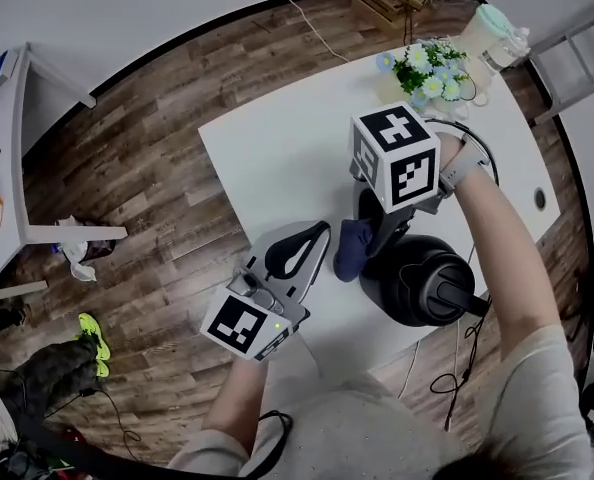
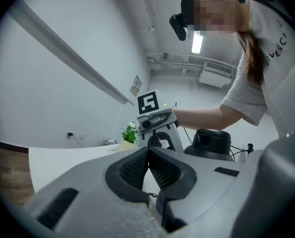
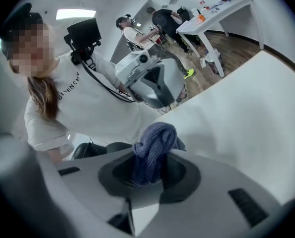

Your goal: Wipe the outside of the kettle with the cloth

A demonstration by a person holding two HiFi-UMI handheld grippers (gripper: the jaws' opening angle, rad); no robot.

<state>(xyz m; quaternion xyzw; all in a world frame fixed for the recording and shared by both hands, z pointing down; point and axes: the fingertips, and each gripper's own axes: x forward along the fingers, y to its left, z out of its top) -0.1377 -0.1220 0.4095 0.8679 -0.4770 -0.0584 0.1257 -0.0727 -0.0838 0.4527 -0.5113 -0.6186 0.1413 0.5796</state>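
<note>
The black kettle (image 1: 423, 284) stands near the front edge of the white table (image 1: 277, 148), lid on and handle to the right. My right gripper (image 1: 374, 238) hangs just left of the kettle, shut on a bunched dark-blue cloth (image 1: 350, 249); the cloth (image 3: 153, 150) sticks up from between its jaws. My left gripper (image 1: 320, 233) hovers left of the cloth, over the table's front edge, shut and holding nothing; its fingertips (image 2: 148, 151) meet. In the left gripper view, the kettle (image 2: 213, 143) sits behind the right gripper (image 2: 157, 120). Whether cloth and kettle touch is hidden.
A pot of flowers (image 1: 429, 69) and a jar with a pale green lid (image 1: 491, 28) stand at the table's far right. A round kettle base (image 1: 474, 146) lies behind my right arm. Cables (image 1: 467, 353) hang off the near right edge. Another white table (image 1: 12, 138) stands far left.
</note>
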